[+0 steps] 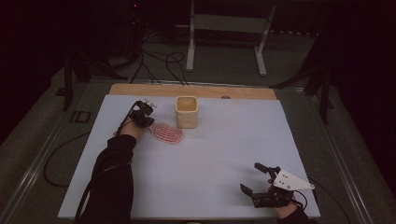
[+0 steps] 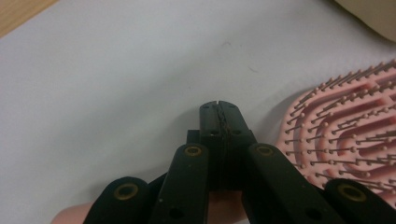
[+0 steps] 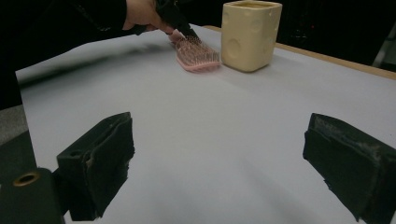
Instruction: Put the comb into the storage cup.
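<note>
**Left jaws closed beside the brush handle**

The left gripper has its jaws pressed fully together with nothing visibly clamped between the tips. They sit low over the white counter, just beside the bristled head of the pink oval plastic hairbrush; a pink patch under the jaws looks like its handle, though whether it is touched cannot be told. In the high view the brush lies bristles up, near the foot of the cream square ceramic cup, apart from it.

The right gripper rests at the near right edge of the counter, well apart, its jaws spread wide and holding nothing.

The step in hand seems to be getting hold of the brush for the cup. To do it well, the left jaws should open first, straddle the narrow handle rather than the bristles, close squarely across it, then lift clear before tilting toward the cup mouth.
</note>
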`<state>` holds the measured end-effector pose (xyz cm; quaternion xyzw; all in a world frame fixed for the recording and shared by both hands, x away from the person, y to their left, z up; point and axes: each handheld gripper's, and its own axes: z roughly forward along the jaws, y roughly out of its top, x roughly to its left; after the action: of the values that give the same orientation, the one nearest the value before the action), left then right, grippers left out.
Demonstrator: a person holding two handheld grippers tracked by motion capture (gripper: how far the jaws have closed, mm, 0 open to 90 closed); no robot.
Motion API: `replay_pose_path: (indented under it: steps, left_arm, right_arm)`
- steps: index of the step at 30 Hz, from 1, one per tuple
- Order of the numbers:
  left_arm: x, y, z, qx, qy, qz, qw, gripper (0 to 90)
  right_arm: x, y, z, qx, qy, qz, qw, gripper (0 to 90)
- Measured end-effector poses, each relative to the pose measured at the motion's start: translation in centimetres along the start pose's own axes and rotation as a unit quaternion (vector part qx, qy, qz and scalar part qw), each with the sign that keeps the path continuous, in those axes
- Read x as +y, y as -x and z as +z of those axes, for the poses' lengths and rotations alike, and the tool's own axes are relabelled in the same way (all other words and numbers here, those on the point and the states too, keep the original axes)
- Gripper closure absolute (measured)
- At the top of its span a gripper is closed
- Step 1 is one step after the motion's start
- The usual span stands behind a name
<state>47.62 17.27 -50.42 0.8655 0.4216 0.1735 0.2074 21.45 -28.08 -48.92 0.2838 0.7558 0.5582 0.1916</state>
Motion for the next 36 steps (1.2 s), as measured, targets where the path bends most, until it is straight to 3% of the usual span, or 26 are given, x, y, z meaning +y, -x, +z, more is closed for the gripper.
replay_pose_path:
  steps: [11,16,19,25,36]
  left_arm:
    - [-1.1,0.2,-0.9,-0.007,-0.018,0.002,0.9998,90.0]
    - [-1.7,0.3,-1.3,-0.009,-0.019,-0.006,0.9998,90.0]
    - [-2.2,0.5,-1.6,-0.01,-0.022,0.002,0.9997,90.0]
    - [-3.1,0.7,-2.1,-0.02,-0.014,-0.002,0.9997,90.0]
    - [-4.4,1.6,-3.2,-0.029,-0.023,0.007,0.9993,90.0]
  right_arm:
    - [0.1,0.1,-0.1,-0.005,0.003,0.004,1.0,8.6]
    - [0.1,0.2,-0.1,-0.007,0.002,0.006,1.0,8.6]
    - [0.1,0.2,-0.1,-0.006,0.001,0.007,1.0,8.6]
    - [0.1,0.2,-0.1,-0.007,0.002,0.009,0.9999,8.6]
    - [0.1,0.2,-0.1,-0.009,0.002,0.009,0.9999,8.6]
